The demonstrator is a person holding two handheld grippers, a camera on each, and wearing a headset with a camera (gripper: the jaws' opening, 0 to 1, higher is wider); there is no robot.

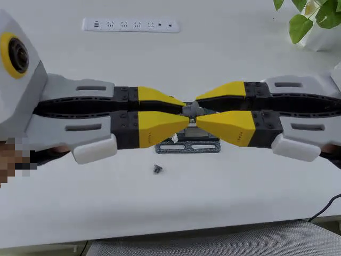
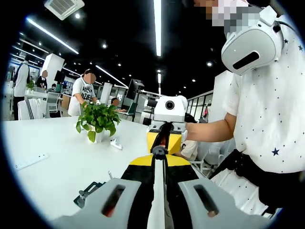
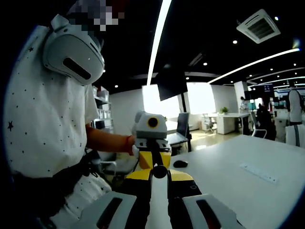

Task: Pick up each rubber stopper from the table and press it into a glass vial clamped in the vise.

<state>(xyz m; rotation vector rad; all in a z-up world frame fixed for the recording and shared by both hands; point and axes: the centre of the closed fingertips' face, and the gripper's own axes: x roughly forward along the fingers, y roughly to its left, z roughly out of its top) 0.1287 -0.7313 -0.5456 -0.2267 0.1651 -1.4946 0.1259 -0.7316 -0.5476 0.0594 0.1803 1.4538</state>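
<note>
My left gripper (image 1: 186,111) and right gripper (image 1: 198,112) point at each other above the white table (image 1: 160,58), yellow tips almost touching, both shut. A small grey piece (image 1: 192,110) shows where the tips meet; I cannot tell whether it is held or part of the vise behind. The dark vise (image 1: 187,145) sits on the table just below the tips, mostly hidden. One dark rubber stopper (image 1: 157,169) lies on the table in front of the vise. In the left gripper view the right gripper (image 2: 160,143) faces me tip to tip; in the right gripper view the left gripper (image 3: 159,164) does the same.
A white power strip (image 1: 131,24) lies at the back of the table. A potted plant (image 1: 311,18) stands at the back right. A black cable (image 1: 325,210) hangs off the front right edge. Other people stand at distant tables (image 2: 86,93).
</note>
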